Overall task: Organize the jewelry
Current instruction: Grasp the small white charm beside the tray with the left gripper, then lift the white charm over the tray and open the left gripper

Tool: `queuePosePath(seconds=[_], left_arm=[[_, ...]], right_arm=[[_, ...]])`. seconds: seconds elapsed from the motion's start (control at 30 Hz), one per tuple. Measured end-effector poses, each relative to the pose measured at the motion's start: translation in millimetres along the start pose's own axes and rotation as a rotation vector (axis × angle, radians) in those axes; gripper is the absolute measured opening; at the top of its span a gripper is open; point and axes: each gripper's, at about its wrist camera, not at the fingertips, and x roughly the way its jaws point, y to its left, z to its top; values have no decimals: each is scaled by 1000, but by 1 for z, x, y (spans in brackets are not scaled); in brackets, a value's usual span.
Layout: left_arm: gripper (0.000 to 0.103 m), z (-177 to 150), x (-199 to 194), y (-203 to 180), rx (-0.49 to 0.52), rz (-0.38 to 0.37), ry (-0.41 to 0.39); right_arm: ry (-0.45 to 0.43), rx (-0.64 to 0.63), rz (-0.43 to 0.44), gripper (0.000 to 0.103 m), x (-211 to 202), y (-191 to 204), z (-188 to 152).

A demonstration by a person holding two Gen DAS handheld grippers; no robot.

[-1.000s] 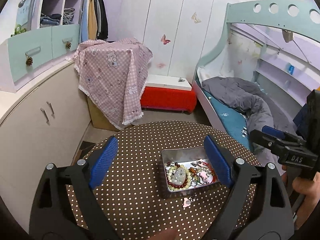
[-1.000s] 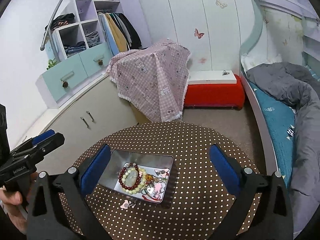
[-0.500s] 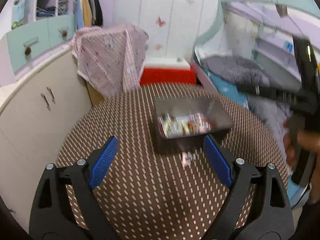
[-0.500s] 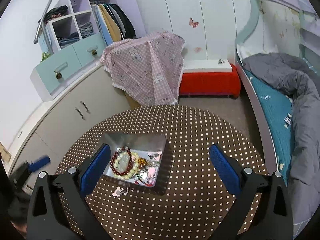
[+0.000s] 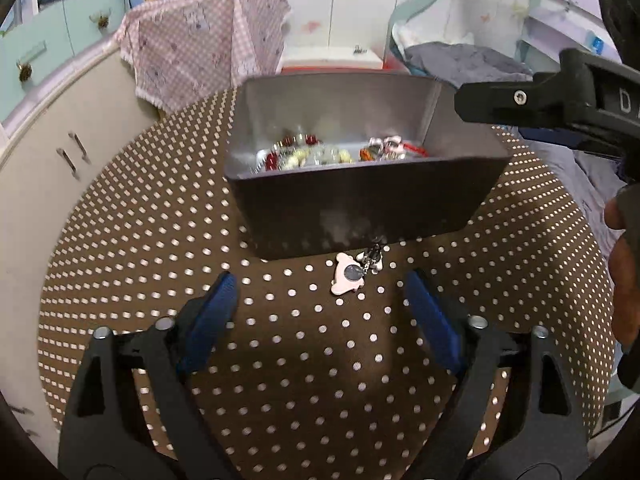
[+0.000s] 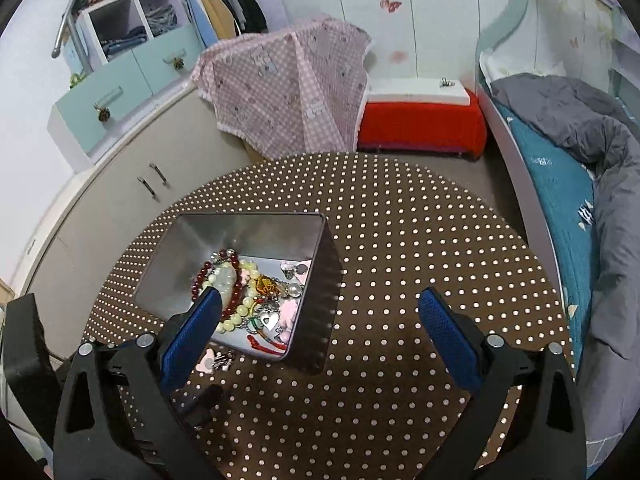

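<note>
Dropping low since a second ago, my left claw (image 5: 320, 320) now sits close over the table (image 5: 160, 220), wide open and empty, its pads flanking the pink charm (image 5: 347, 278) that lies just outside the tin (image 5: 360, 200), touching its near wall. My right claw (image 6: 320, 332) hangs open too, holding nothing, left pad above the beads (image 6: 236, 280). That charm looks light, flat and slippery with a loose chain; I'd pinch its edges.
</note>
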Motion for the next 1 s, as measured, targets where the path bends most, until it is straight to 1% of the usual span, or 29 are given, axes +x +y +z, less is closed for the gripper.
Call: queuePosePath(seconds=[0.03, 0.07, 0.13, 0.17, 0.2, 0.23, 0.27, 0.3, 0.33, 0.43, 0.47, 0.67, 0.8, 0.9, 1.0], left_arm=[[74, -1, 3, 0, -5, 3, 5], [72, 0, 2, -1, -1, 12, -10], [66, -2, 1, -3, 8, 19, -22], [58, -2, 0, -2, 8, 16, -31], [49, 0, 1, -1, 9, 12, -34], [42, -1, -1, -1, 15, -3, -38], [31, -2, -3, 0, 26, -18, -43], [23, -4, -4, -1, 34, -21, -45], [22, -5, -5, 0, 43, -33, -48], [22, -12, -11, 9, 35, -82, -51], [22, -15, -13, 11, 33, -87, -54], [22, -34, -39, 29, 16, -81, -82], [22, -39, -66, 44, -7, -75, -127], [22, -40, -94, 49, -6, -75, -179], [22, -36, -126, 52, 1, -94, -245]], right_arm=[[11, 0, -3, 76, 4, 1, 2], [20, -1, -4, 66, 7, 2, 2], [38, -13, -7, 57, 14, 5, 4], [44, -18, -8, 52, 17, 6, 4], [56, -24, -14, 49, 21, 8, 5], [67, -32, -18, 42, 25, 10, 4], [73, -37, -20, 32, 28, 11, 4], [76, -39, -21, 25, 29, 11, 3], [74, -37, -22, 18, 29, 11, 2], [71, -50, -43, 17, 28, 14, 0], [72, -51, -48, 17, 27, 14, -1], [74, -54, -71, 16, 20, 15, -10], [76, -64, -74, 16, 10, 16, -23], [77, -77, -80, 16, 0, 21, -35], [78, -92, -88, 16, -9, 28, -48]])
